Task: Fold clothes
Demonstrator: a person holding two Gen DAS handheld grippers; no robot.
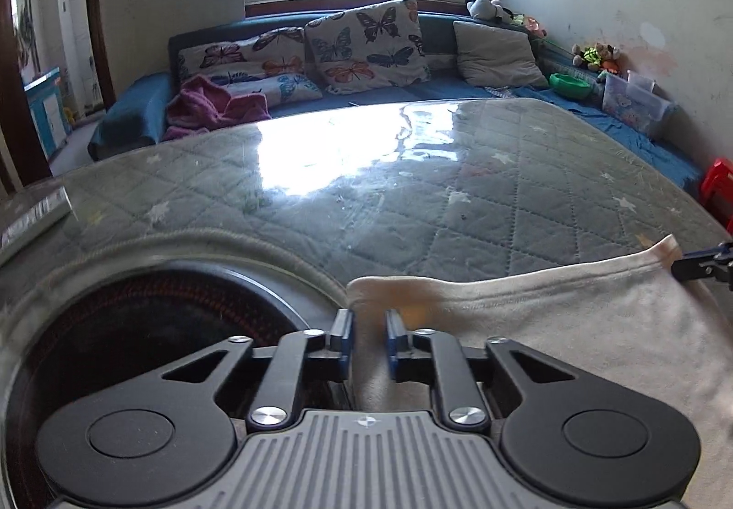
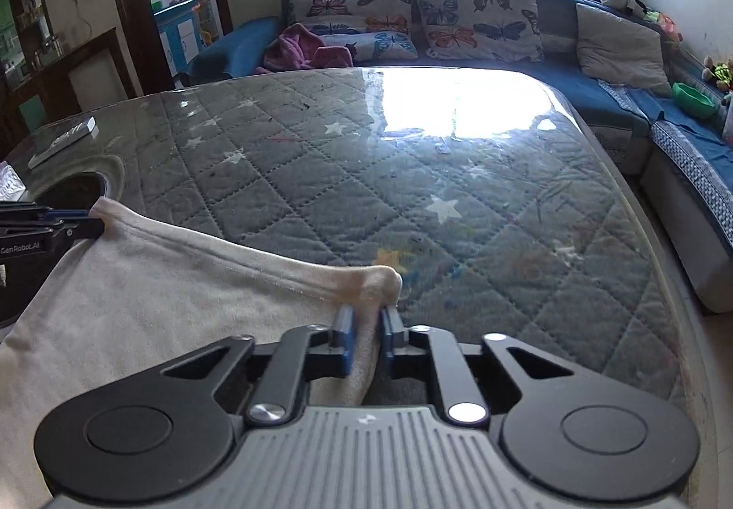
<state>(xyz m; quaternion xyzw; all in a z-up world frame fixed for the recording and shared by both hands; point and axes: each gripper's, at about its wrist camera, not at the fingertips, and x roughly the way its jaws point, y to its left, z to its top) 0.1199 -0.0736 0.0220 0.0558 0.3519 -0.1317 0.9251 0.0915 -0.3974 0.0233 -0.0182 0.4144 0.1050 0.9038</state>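
We saw the quilted table (image 1: pixel 458 197) under glass, and over its near edge lay the cream garment (image 2: pixel 151 303), its hemmed edge stretched between our grippers. The left gripper (image 1: pixel 369 337) pinched one corner between narrowed fingers; the right gripper (image 2: pixel 366 337) clamped the other bunched corner.

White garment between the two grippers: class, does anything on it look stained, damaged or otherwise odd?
Yes. The white garment has an orange-yellow stain on its hemmed edge beside the right gripper, and another by the left gripper. Both grippers pinch that edge. No tears are visible.
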